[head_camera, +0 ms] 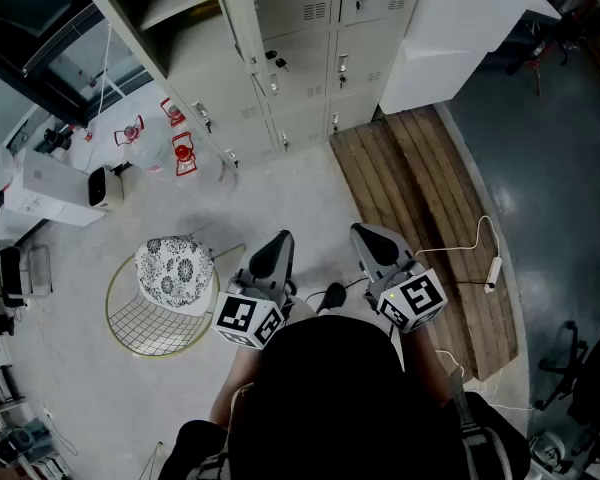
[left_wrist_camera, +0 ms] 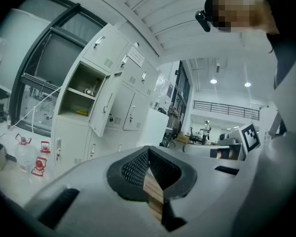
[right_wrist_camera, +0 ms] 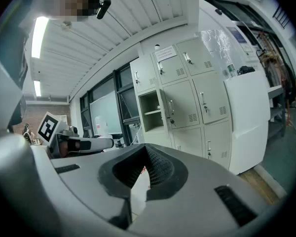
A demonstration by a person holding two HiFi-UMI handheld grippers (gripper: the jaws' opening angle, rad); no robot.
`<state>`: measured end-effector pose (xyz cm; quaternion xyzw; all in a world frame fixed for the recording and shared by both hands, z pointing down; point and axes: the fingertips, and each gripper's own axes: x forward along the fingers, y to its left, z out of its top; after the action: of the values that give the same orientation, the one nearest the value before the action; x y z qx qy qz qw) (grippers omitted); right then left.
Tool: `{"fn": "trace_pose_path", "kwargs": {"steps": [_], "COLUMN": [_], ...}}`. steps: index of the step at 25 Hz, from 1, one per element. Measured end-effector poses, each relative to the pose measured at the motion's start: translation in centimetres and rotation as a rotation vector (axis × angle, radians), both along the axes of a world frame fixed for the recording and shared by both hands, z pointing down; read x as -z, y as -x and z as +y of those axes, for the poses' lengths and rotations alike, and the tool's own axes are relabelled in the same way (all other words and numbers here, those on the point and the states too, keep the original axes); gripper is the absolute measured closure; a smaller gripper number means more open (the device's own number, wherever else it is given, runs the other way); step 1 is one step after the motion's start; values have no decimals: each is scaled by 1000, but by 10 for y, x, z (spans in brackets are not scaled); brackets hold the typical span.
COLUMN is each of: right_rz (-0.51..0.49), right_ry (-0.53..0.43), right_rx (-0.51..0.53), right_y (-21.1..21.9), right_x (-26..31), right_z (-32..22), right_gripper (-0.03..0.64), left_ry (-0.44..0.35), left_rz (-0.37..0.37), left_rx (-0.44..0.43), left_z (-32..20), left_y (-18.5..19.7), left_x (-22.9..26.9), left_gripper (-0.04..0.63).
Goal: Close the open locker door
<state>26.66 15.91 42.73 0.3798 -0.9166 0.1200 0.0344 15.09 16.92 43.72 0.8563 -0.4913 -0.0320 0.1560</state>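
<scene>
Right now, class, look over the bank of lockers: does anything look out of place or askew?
Yes. One locker door stands swung open, baring the shelf inside, while the rest of the bank of lockers in view is shut. Nothing else there looks odd.

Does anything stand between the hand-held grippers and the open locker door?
Nothing visible: bare floor separates the left hand-held gripper and right hand-held gripper from the open locker door. The wire chair sits aside, left.

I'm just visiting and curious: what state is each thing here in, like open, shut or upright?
Locker door: open, swung outward.
Other locker doors: shut.
Left gripper: jaws shut, empty.
Right gripper: jaws shut, empty.
Wire chair: upright, cushion on seat.
</scene>
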Motion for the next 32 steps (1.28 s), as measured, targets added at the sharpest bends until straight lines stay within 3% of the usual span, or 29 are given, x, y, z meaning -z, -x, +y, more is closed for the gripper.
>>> {"fn": "trace_pose_path", "kwargs": {"steps": [8,14,24,32], "right_rz": [1,-57,-55,-59], "right_ry": [18,73,73,86], "right_rx": [-33,-10,22,16], "right_y": [-16,-23,-10,9], "right_x": [-3,-11,-24,-17], "right_z": [20,30,15,-27], "right_gripper": [615,614,614,614], "left_ry": [28,34,87,93], "left_rz": [-10,-28,-25,-8], "left_rx": [-38,-33,37,32], "left_z": [15,24,26,-19], "left_y": [-21,-30,-7,10], "left_x": [-8,-9,-28,-32], "left_gripper": [578,577,577,577]}}
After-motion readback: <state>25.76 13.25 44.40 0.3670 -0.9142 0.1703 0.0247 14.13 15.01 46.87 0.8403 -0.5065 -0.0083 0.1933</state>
